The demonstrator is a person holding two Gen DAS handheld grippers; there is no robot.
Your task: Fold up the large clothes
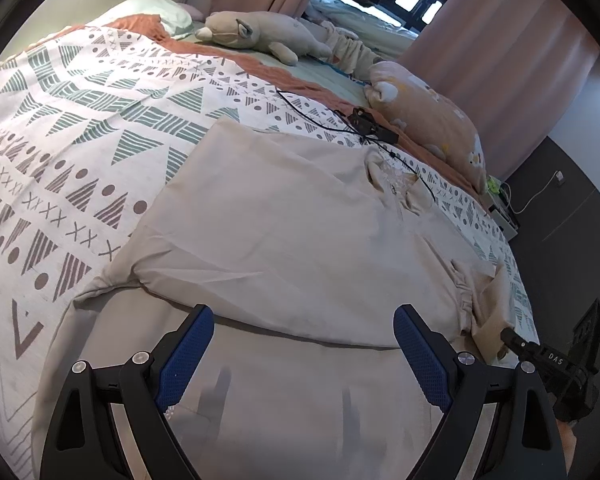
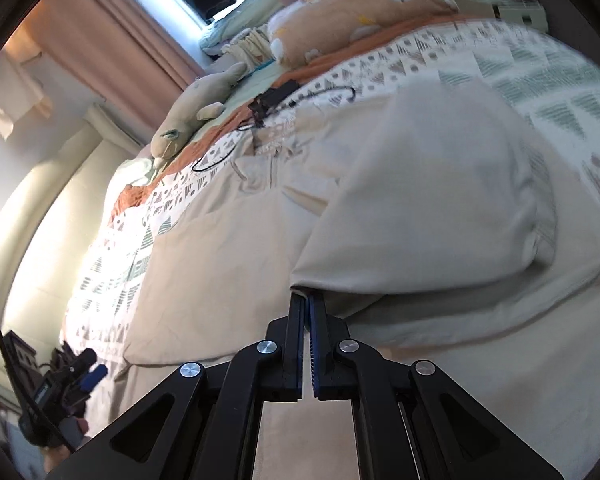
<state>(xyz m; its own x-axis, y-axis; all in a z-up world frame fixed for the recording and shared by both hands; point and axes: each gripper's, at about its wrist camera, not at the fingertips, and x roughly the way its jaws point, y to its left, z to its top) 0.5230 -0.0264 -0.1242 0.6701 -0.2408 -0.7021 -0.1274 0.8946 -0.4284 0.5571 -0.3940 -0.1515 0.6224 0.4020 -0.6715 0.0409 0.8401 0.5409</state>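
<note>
You are holding the left gripper [image 1: 303, 356] with its jaws spread wide and nothing between them, hovering over the near part of the beige garment [image 1: 284, 224]. The garment is lying on the patterned bed cover [image 1: 80, 128], its long axis running away ahead of those jaws toward its collar end by the black cable [image 1: 320, 120]. Your right gripper [image 2: 306, 300] is showing its jaws nearly pressed together, tips sitting at a folded-over flap's edge; whether they are pinching cloth is unclear.
</note>
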